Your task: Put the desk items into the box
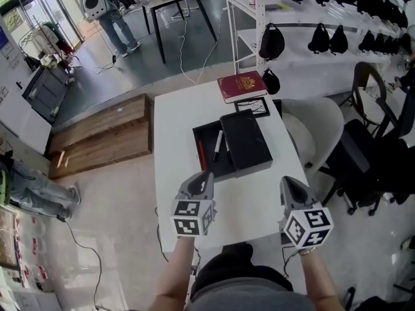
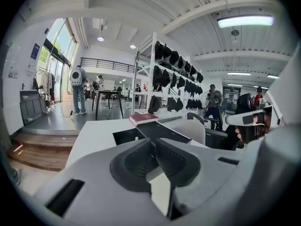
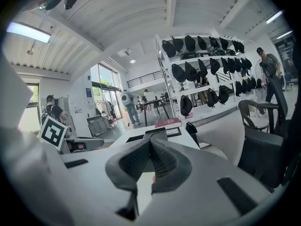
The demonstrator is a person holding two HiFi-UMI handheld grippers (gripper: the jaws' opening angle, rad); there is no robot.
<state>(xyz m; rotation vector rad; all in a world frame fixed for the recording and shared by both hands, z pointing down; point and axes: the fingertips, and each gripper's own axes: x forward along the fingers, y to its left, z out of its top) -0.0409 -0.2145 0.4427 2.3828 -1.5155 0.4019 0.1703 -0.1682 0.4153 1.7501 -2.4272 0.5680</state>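
On the white table (image 1: 178,118) lies a black box (image 1: 206,153), open, with a white pen (image 1: 218,145) and something red inside. Its black lid (image 1: 245,141) rests across the box's right part. Beyond them are a dark red book (image 1: 241,86) and a black-framed card (image 1: 253,106). My left gripper (image 1: 206,175) hovers just in front of the box, shut and empty. My right gripper (image 1: 286,181) is right of it over the table's near right part, also shut and empty. The left gripper view shows the box (image 2: 124,135) and book (image 2: 143,118) ahead of the closed jaws.
A white chair (image 1: 318,131) stands against the table's right side, a black chair (image 1: 373,154) beyond it. White shelves with black bags (image 1: 321,39) line the back right. A wooden platform (image 1: 100,138) lies to the left. A person (image 1: 110,15) stands far back.
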